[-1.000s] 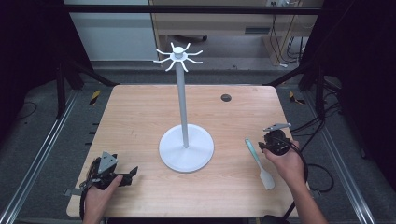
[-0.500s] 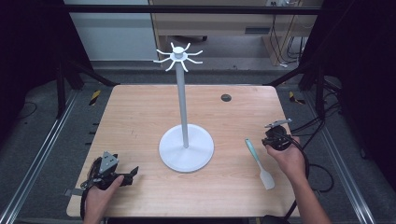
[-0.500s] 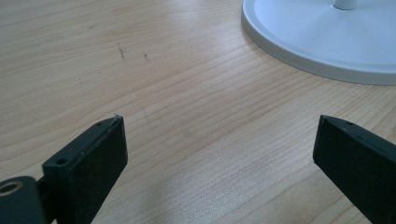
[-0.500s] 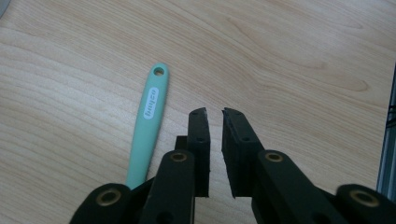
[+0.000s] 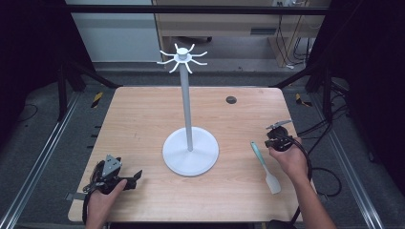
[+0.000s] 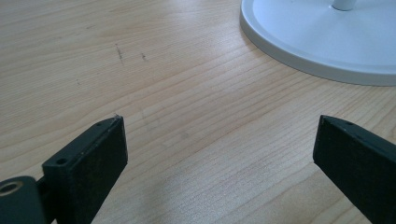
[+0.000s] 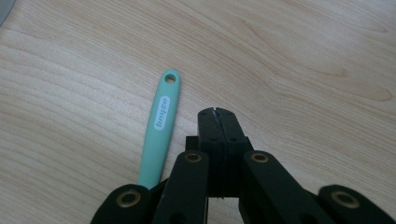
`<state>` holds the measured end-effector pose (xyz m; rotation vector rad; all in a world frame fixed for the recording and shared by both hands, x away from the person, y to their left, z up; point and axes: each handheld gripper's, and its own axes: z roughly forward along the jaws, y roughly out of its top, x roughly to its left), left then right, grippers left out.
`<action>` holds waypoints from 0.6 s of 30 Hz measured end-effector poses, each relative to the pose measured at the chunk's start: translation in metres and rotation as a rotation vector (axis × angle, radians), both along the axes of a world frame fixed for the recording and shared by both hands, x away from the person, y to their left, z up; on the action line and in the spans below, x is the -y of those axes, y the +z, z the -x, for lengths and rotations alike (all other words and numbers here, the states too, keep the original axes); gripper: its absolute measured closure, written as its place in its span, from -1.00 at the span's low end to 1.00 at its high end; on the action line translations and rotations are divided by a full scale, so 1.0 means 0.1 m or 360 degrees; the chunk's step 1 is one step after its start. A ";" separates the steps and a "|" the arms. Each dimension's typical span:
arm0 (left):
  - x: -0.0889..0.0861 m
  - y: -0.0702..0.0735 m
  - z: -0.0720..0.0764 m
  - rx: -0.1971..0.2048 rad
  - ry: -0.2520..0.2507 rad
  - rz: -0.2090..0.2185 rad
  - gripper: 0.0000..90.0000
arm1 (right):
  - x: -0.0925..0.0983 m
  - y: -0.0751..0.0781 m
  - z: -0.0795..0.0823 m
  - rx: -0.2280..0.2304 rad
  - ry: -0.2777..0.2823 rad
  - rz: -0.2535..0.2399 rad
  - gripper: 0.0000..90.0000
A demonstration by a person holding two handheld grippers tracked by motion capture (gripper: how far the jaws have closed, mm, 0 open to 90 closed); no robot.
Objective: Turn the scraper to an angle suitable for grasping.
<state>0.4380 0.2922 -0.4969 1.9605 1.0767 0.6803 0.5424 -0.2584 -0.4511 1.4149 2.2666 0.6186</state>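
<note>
spatula (image 5: 263, 162): lies flat on the counter (image 5: 143, 124) at about 4 o'clock from the white stand (image 5: 190, 151), just beside the right gripper (image 7: 217, 112).
long axis: in the high view it runs from 11 o'clock, the mint handle's end with the hanging hole, to 5 o'clock, the pale blade nearest the person.
handling: judged light; the handle looks stiff, the blade probably soft and bendy, and the smooth surface may slip.
where to hold: mid-handle, across its width, leaving the hole free.
right gripper: jaws have just been closing and are now clenched together on nothing, the handle lying to one side.
left gripper (image 6: 215, 144): released, jaws wide over bare wood near the stand's base.
</note>
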 end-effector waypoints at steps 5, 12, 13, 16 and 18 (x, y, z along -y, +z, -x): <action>0.00 0.00 0.00 0.0001 -0.0003 0.0002 -0.94 | -0.03 -0.01 -0.02 -0.0005 0.0007 -0.0004 1.00; 0.00 0.00 0.00 0.0001 -0.0008 -0.0003 -0.94 | -0.09 0.00 -0.04 -0.0015 0.0026 -0.0007 1.00; 0.00 0.00 0.00 0.0001 -0.0007 -0.0003 -0.94 | -0.10 0.00 -0.05 -0.0014 0.0033 -0.0003 1.00; 0.00 0.00 0.00 -0.0001 -0.0008 -0.0003 -0.94 | -0.13 -0.01 -0.06 -0.0020 0.0038 0.0001 1.00; 0.00 0.00 0.00 -0.0001 -0.0008 -0.0004 -0.94 | -0.14 -0.02 -0.07 -0.0022 0.0037 0.0003 1.00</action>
